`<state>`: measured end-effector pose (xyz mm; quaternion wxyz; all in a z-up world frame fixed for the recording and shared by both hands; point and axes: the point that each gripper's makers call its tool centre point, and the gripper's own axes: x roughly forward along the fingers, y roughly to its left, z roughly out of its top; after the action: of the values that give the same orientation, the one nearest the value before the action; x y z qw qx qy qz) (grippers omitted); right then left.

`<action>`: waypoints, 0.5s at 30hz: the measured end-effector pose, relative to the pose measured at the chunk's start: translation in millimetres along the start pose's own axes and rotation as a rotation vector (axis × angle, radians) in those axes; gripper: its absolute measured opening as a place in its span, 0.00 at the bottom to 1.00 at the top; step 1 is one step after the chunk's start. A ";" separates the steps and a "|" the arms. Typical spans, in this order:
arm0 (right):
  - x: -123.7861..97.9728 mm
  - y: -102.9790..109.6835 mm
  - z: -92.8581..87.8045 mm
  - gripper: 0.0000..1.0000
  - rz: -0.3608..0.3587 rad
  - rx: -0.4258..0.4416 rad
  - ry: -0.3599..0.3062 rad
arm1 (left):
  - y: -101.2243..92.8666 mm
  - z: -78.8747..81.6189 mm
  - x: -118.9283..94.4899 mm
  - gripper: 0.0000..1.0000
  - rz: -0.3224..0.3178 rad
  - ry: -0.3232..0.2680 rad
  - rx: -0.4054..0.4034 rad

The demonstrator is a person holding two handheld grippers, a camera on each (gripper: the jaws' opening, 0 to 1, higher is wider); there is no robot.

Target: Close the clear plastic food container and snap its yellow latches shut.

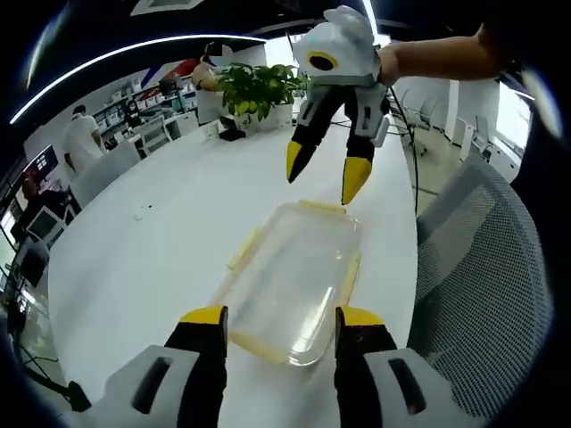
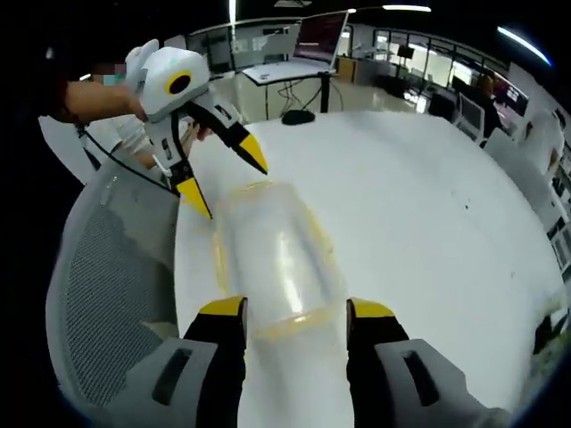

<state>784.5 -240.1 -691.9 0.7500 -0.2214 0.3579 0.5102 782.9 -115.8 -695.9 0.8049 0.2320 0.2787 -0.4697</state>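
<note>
Press each released hand-held gripper, left and right, squarely onto opposite ends of container on bench.

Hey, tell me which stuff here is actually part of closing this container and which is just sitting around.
Part of the job:
- clear plastic container with yellow latches
- left tool, open, at one end of it
- right tool, open, at the other end

Just around:
- white table
- potted plant
- mesh office chair
- laptop
</note>
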 end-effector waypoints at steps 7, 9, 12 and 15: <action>-0.1 5.6 -14.3 0.42 -0.055 0.047 -0.037 | -1.5 -6.7 0.4 0.43 0.008 -0.008 -0.039; 0.9 7.1 -18.3 0.42 -0.062 0.065 -0.047 | -1.6 -8.9 0.4 0.43 0.016 -0.009 -0.041; 3.4 9.7 -21.7 0.42 -0.073 0.074 -0.058 | -1.3 -13.9 1.6 0.43 0.024 -0.009 -0.057; 6.5 11.8 -21.8 0.43 -0.094 0.089 -0.079 | -0.9 -20.0 3.4 0.43 0.032 -0.004 -0.076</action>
<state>768.2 -246.8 -710.6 0.7959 -0.1840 0.3394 0.4664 778.8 -105.7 -712.9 0.8210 0.2047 0.2910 -0.4465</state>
